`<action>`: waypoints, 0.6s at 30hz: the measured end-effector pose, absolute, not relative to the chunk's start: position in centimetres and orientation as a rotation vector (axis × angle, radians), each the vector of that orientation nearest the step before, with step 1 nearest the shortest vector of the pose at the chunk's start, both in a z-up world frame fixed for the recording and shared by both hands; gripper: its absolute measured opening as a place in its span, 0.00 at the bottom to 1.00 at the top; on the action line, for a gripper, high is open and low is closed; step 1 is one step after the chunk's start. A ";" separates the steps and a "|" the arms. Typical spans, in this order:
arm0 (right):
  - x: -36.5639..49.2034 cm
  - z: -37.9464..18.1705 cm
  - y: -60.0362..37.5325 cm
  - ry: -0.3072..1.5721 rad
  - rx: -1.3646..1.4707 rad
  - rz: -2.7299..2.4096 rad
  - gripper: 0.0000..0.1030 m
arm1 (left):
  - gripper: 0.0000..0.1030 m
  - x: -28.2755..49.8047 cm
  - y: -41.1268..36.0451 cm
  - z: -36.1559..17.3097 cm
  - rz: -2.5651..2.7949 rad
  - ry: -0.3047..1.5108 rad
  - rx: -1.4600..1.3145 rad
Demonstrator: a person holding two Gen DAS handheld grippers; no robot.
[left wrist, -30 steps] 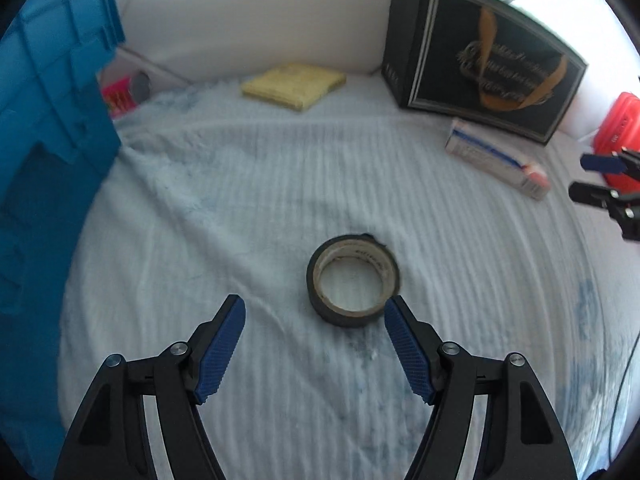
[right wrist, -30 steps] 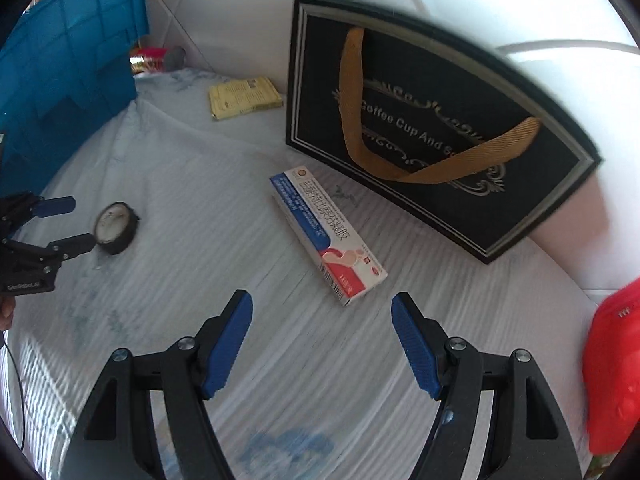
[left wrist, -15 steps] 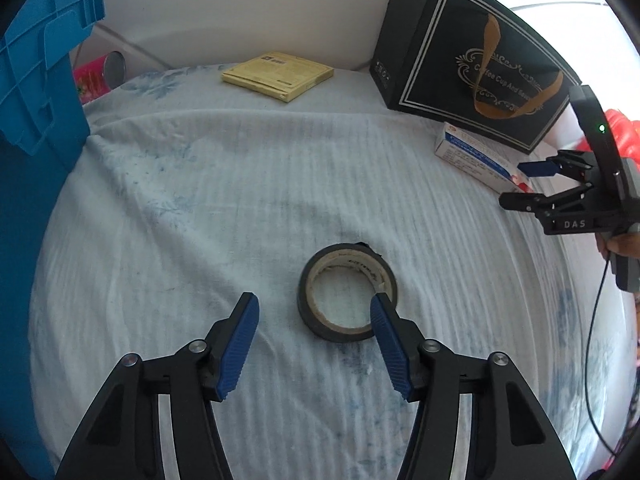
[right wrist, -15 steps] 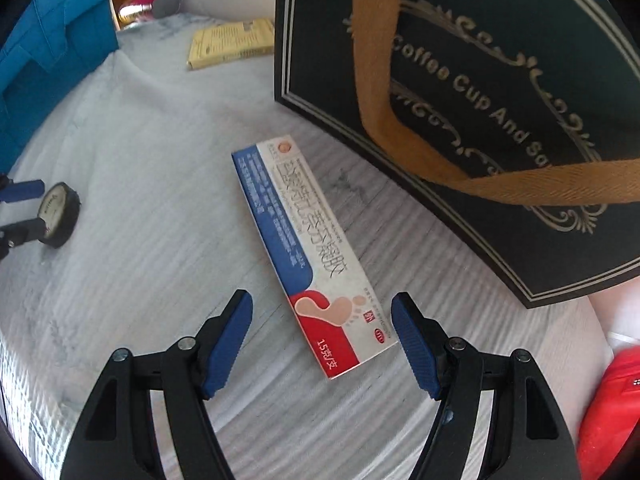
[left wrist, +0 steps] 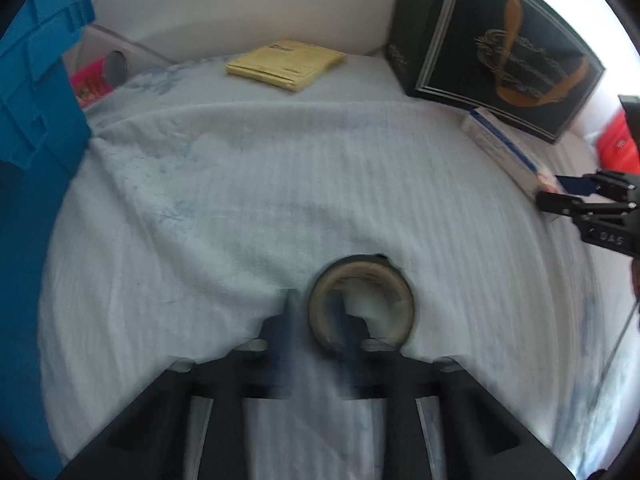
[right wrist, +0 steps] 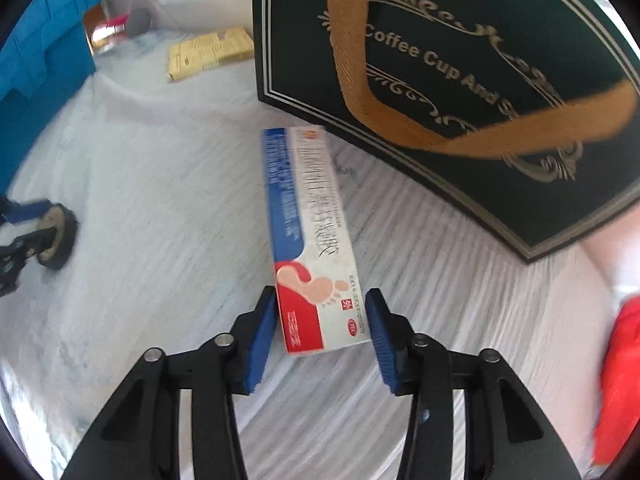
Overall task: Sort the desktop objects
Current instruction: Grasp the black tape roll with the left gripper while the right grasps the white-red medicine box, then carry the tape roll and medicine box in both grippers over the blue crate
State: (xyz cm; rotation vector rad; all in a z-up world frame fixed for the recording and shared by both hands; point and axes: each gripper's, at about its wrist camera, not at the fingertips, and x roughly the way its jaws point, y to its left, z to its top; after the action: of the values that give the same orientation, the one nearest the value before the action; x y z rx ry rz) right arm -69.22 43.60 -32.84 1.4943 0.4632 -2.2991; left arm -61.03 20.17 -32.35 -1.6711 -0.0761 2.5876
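Two handheld grippers are closed onto small items on a pale ribbed cloth.

The left gripper, blurred, has just been closing; one finger is inside the dark tape roll, pinching its wall at 6 o'clock. The right gripper, likewise closing, brackets a red, white and blue ointment box, foot-printed end nearest; contact cannot be told.
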 end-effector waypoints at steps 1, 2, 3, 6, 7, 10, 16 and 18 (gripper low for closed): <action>-68.8 -32.7 43.9 0.435 1.495 -2.306 0.40 | 0.09 -60.6 20.3 -32.2 2.592 -0.064 -1.668; -68.2 -32.6 44.3 0.405 1.494 -2.313 0.40 | 0.09 -60.0 20.7 -32.0 2.608 -0.021 -1.656; -67.6 -32.5 44.7 0.373 1.490 -2.318 0.40 | 0.09 -59.3 21.1 -31.9 2.621 0.025 -1.634; -65.5 -32.2 45.5 0.304 1.468 -2.331 0.39 | 0.09 -57.1 21.5 -31.2 2.643 0.062 -1.592; -64.5 -31.9 45.6 0.298 1.454 -2.343 0.39 | 0.09 -56.4 21.5 -30.9 2.650 0.064 -1.576; -61.1 -30.5 45.5 0.307 1.388 -2.388 0.39 | 0.09 -54.1 21.4 -30.0 2.678 0.065 -1.539; -53.7 -29.4 45.0 0.182 1.357 -2.364 0.39 | 0.09 -49.2 21.1 -28.6 2.655 0.073 -1.526; -51.6 -30.2 44.6 0.163 1.399 -2.337 0.39 | 0.09 -47.6 21.2 -28.2 2.645 0.087 -1.530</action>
State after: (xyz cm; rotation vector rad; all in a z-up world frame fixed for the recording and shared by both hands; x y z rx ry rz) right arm -51.60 44.56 -30.24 1.3992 0.1626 -2.3372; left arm -47.64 21.24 -28.19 -1.5298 0.0865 2.6451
